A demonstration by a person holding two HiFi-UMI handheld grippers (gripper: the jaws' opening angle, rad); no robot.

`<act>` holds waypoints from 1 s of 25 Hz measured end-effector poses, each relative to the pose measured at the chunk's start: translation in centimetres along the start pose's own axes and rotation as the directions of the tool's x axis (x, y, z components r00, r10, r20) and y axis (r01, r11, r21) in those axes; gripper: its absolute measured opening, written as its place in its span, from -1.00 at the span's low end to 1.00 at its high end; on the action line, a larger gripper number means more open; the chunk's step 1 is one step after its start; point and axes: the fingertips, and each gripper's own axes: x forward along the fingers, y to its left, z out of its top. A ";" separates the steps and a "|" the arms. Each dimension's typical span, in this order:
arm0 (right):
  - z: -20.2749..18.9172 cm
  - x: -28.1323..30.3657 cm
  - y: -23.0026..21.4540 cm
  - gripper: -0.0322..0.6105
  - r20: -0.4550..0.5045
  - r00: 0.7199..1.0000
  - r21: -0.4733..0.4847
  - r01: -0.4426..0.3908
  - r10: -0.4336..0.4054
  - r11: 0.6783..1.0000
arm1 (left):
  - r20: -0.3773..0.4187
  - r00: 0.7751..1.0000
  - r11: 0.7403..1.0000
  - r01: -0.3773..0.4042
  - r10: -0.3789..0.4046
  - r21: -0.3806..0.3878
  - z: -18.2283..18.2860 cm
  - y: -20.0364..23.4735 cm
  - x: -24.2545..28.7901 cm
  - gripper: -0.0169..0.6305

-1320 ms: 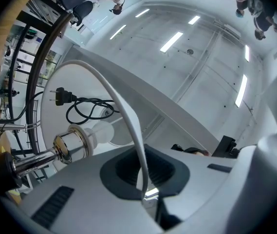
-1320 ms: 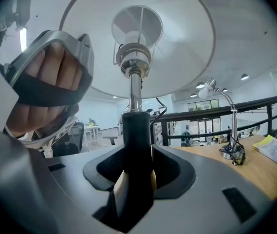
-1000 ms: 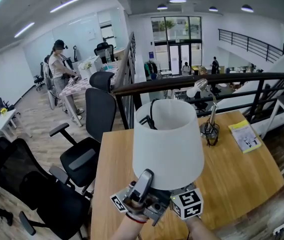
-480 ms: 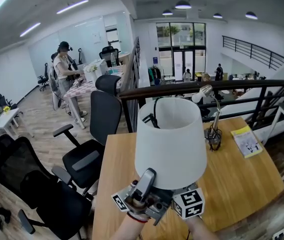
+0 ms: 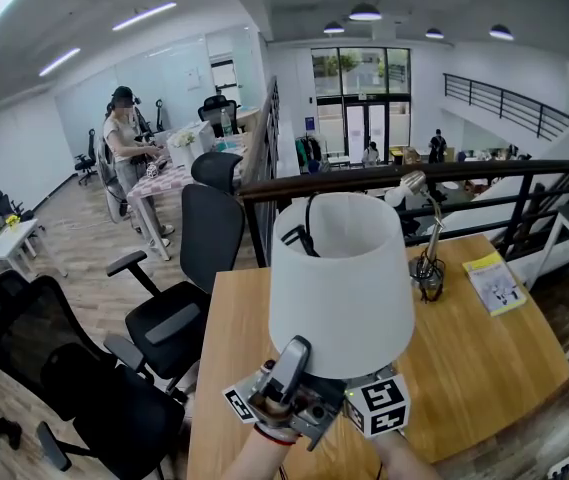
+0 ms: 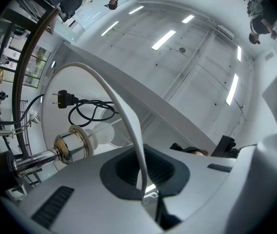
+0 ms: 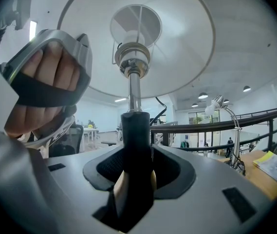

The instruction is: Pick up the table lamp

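Over the wooden desk [image 5: 484, 358] the table lamp [image 5: 339, 278] stands upright, right gripper [image 7: 137, 152] jaws clamped on its vertical stem [image 7: 134, 89], left gripper [image 6: 145, 179] jaws pinching the shade rim [image 6: 123, 111].

My left gripper [image 6: 143, 191] pointed steeply upward, jaws pinched tight on the shade rim [image 6: 128, 116]. My right gripper [image 7: 134, 179] lay level, jaws set wide, clamping the black stem [image 7: 136, 140].
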 end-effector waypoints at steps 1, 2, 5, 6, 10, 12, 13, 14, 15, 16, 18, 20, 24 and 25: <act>0.0 0.0 0.0 -0.37 0.000 1.000 -0.001 0.001 -0.001 1.000 | 0.001 1.000 1.000 0.001 -0.001 -0.001 0.0 0.0 0.0 -0.92; 0.0 0.1 -0.1 -0.37 0.001 1.000 -0.002 0.004 -0.004 1.000 | 0.001 1.000 1.000 0.002 -0.002 -0.002 0.1 0.0 0.0 -0.92; 0.1 0.1 -0.1 -0.36 0.005 1.000 -0.002 0.008 -0.008 1.000 | -0.001 1.000 1.000 0.001 -0.001 -0.005 0.1 0.0 0.0 -0.92; 0.2 0.1 -0.2 -0.36 0.007 1.000 -0.002 0.009 -0.009 1.000 | -0.003 1.000 1.000 0.002 -0.002 -0.005 0.0 0.0 0.1 -0.92; 0.5 -0.2 -0.2 -0.37 0.014 1.000 -0.007 0.009 -0.009 1.000 | -0.006 1.000 1.000 0.009 -0.009 -0.004 -0.2 -0.2 0.3 -0.92; 0.5 -0.3 -0.2 -0.36 0.014 1.000 -0.009 0.010 -0.010 1.000 | -0.009 1.000 1.000 0.009 -0.009 -0.003 -0.4 -0.3 0.3 -0.92; 0.5 -0.4 -0.2 -0.36 0.015 1.000 -0.010 0.010 -0.010 1.000 | -0.011 1.000 1.000 0.008 -0.008 -0.003 -0.4 -0.4 0.2 -0.92; 0.5 -0.4 -0.2 -0.36 0.017 1.000 -0.011 0.011 -0.011 1.000 | -0.013 1.000 1.000 0.008 -0.008 -0.002 -0.5 -0.4 0.2 -0.92; 0.5 -0.5 -0.3 -0.36 0.019 1.000 -0.011 0.012 -0.012 1.000 | -0.014 1.000 1.000 0.007 -0.007 -0.002 -0.6 -0.4 0.2 -0.92; 0.6 -0.5 -0.3 -0.36 0.021 1.000 -0.010 0.013 -0.013 1.000 | -0.014 1.000 1.000 0.006 -0.006 -0.001 -0.6 -0.3 0.2 -0.91; 0.5 -0.6 -0.4 -0.36 0.022 1.000 -0.007 0.013 -0.013 1.000 | -0.014 1.000 1.000 0.004 -0.004 -0.001 -0.8 -0.3 0.3 -0.92; 0.4 -0.7 -0.3 -0.36 0.021 1.000 -0.006 0.012 -0.012 1.000 | -0.015 1.000 1.000 0.003 -0.003 -0.002 -0.9 -0.4 0.3 -0.91; 0.3 -0.9 -0.2 -0.36 0.020 1.000 -0.004 0.015 -0.015 1.000 | -0.015 1.000 1.000 0.000 0.000 -0.003 -1.0 -0.6 0.1 -0.91; 0.2 -1.0 -0.1 -0.36 0.020 1.000 -0.002 0.015 -0.015 1.000 | -0.015 1.000 1.000 -0.001 0.001 -0.003 -1.1 -0.6 0.0 -0.92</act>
